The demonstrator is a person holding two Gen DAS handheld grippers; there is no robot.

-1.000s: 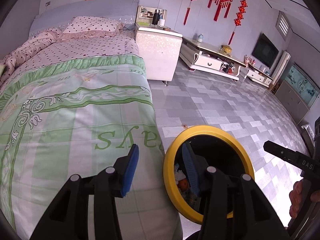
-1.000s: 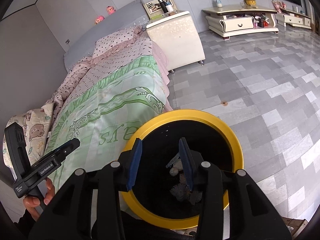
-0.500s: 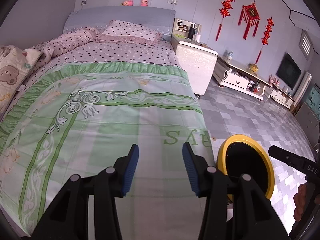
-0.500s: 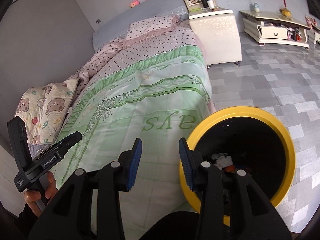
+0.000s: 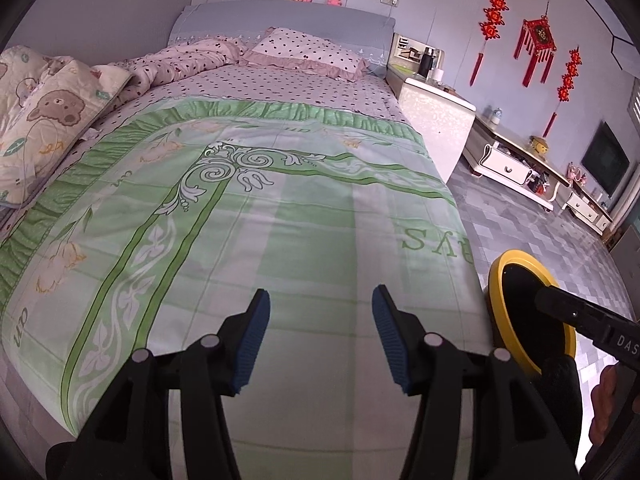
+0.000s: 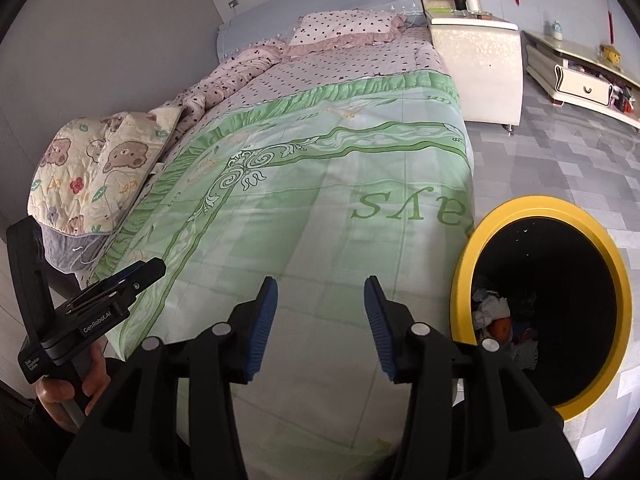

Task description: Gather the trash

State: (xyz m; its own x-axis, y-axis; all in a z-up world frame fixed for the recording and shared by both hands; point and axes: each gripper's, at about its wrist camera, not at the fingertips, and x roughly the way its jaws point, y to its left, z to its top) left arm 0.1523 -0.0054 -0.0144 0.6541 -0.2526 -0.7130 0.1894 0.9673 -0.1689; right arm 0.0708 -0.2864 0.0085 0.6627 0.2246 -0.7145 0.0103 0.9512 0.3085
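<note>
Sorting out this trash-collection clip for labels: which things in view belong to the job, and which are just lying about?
Part of the job:
yellow-rimmed bin, trash inside it, left gripper and right gripper, both open and empty.

Just lying about:
green bedspread, bear-print quilt, polka-dot pillow, nightstand.

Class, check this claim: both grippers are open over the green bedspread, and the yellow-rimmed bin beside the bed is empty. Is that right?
Not quite. The yellow-rimmed bin is not empty: the right wrist view shows crumpled trash at its bottom. The rest holds: the left gripper and right gripper are open over the green bedspread.
</note>
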